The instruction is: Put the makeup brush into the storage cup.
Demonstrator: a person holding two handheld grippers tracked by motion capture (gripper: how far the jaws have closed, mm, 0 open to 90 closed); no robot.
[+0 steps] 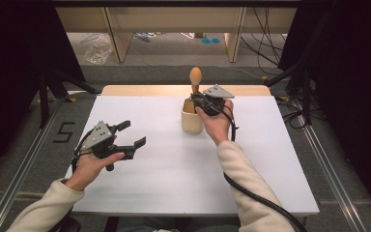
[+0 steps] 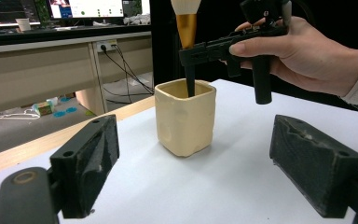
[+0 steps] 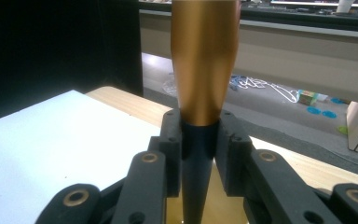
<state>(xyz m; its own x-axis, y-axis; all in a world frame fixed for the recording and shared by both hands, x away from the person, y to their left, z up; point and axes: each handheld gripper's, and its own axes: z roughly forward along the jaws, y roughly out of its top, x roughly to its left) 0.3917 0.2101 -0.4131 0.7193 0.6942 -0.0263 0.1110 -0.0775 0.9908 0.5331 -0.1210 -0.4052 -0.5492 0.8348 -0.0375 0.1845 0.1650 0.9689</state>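
A cream square cup (image 1: 192, 122) stands upright on the white table (image 1: 174, 174), right of centre toward the far edge. A brush (image 1: 195, 77) stands head-up with its black handle in the cup. It has a gold ferrule (image 3: 204, 60) and a pale bristle head. My right gripper (image 1: 201, 100) is above the cup's rim, shut on the black handle (image 3: 196, 186) just under the ferrule. My left gripper (image 1: 134, 133) stands open over the table's left part, well short of the cup (image 2: 185, 121), with nothing between its pads (image 2: 93, 161). The right gripper (image 2: 192, 50) also shows there, clamped on the brush (image 2: 186, 28).
A wooden strip (image 1: 140, 90) runs along the table's far edge. Beyond it are floor, desk legs (image 1: 116, 38) and a crumpled plastic bag (image 1: 98, 50). Black curtains flank both sides. A cable (image 1: 261, 200) trails from the right gripper along the forearm.
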